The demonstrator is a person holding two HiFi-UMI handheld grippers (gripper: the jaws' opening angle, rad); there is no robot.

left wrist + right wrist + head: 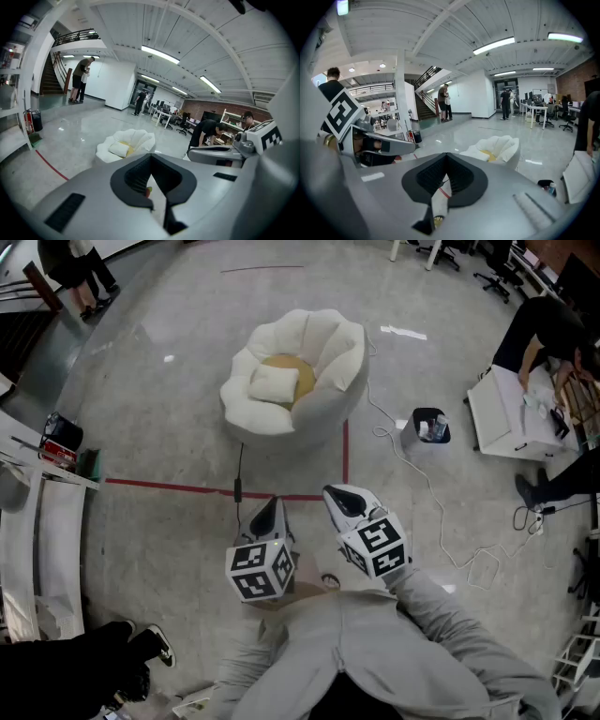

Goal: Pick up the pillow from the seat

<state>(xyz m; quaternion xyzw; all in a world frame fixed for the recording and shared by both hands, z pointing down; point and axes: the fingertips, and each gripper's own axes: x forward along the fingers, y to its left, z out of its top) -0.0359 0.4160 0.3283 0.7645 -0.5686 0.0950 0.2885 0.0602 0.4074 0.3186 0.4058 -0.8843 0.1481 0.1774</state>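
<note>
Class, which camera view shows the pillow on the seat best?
The head view: the whole pillow shows from above, lying in the white seat. The left gripper view shows it small and side-on; the right gripper view, small and partly cut off.

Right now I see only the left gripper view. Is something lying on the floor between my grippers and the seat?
Observer: Yes. A black cable runs from the seat toward the left gripper, across a red tape line.
Operator: And right of the seat?
Observer: A small dark bin stands there, apart from the seat.
Operator: Is the right gripper holding anything?
Observer: No. Nothing stands between its jaws.
</note>
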